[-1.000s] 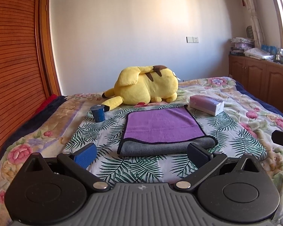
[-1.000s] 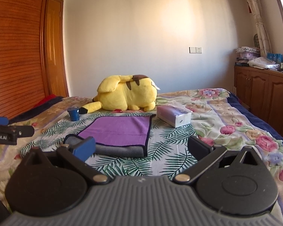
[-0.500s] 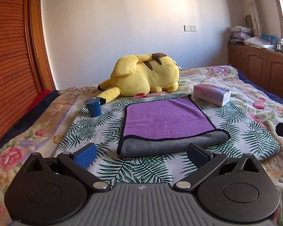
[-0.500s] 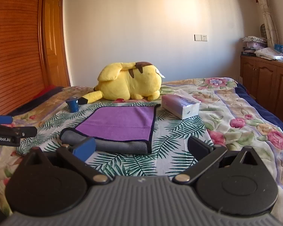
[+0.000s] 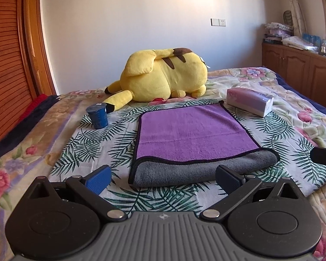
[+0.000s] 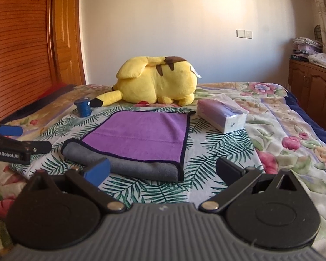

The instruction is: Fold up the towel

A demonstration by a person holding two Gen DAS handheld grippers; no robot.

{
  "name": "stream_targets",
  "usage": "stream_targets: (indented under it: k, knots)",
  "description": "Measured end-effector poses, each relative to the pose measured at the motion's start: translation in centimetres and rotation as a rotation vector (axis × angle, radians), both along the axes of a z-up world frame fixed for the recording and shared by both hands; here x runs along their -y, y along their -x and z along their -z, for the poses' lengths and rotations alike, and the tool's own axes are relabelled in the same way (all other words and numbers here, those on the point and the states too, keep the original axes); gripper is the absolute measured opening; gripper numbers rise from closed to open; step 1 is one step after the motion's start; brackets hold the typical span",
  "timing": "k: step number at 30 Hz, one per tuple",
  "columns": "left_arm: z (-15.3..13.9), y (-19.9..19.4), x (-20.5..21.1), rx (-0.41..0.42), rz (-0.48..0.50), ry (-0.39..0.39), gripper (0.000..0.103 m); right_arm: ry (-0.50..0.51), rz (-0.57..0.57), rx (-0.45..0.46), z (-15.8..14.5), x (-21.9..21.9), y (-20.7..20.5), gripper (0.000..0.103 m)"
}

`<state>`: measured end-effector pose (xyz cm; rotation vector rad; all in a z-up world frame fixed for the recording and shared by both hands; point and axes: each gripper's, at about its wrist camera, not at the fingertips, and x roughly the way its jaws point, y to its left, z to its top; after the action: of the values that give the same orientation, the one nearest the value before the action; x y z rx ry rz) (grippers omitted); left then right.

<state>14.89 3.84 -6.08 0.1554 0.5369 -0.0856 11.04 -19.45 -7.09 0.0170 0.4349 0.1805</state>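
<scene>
Your towel [image 5: 195,130] lies flat on the bed [image 5: 80,139], purple face up, its near edge rolled back so the grey underside [image 5: 206,169] shows as a thick band. That doubled near edge suggests one fold is already in place, laid toward you where both tools can reach it.

Your left gripper [image 5: 163,176] hovers just short of that grey band with its fingers released and spread wide, holding nothing. Your right gripper [image 6: 163,169] sits off the towel's near right corner, fingers likewise released and empty, probably so each tool takes one end.

A blue cup [image 5: 97,116], a yellow plush toy [image 5: 163,78] and a tissue box [image 5: 250,104] ring the far side, near but apart from the towel.

How many layers lie under the purple face cannot be told, and the right gripper shows only as a sliver in the left view.
</scene>
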Motion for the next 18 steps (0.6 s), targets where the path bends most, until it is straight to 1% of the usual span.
stream_targets:
  k: [4, 15, 18]
  knots:
    - [0.5, -1.5, -0.3, -0.001, -0.002, 0.012, 0.103, 0.004, -0.012, -0.006, 0.2, -0.5, -1.1, 0.103]
    - [3.2, -6.3, -2.1, -0.057, -0.007, 0.053, 0.103, 0.03, -0.03, -0.034, 1.4, -1.5, -4.2, 0.103]
    - [3.7, -7.3, -2.5, -0.072, -0.004, 0.051, 0.103, 0.037, -0.034, -0.046, 1.9, -1.8, -5.1, 0.103]
